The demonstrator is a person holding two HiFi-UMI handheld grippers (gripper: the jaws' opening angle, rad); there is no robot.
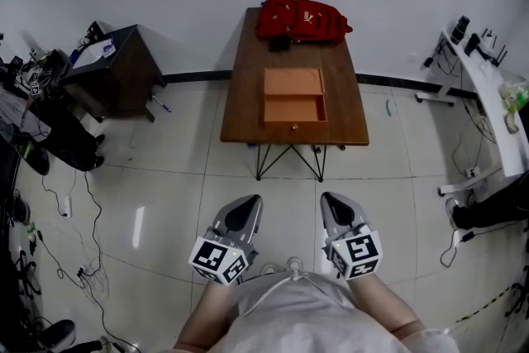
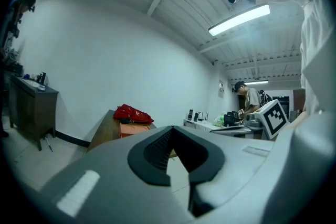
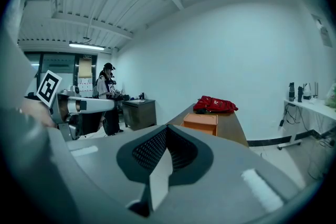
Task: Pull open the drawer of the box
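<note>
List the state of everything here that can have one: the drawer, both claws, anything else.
Drawer: looks shut, untouched.
Left claw: shut, empty.
Right claw: shut, empty.
Red bag: lying at the far end of the table.

Lighting is even, cool and bright from overhead: a ceiling strip light (image 2: pixel 239 19) burns out to white in the left gripper view, and a pale glare streak lies on the floor tiles (image 1: pixel 138 226) at near left. Shadows under the table (image 1: pixel 248 107) are soft. All views show fisheye bending, dark vignetted corners and a blurred near foreground.
</note>
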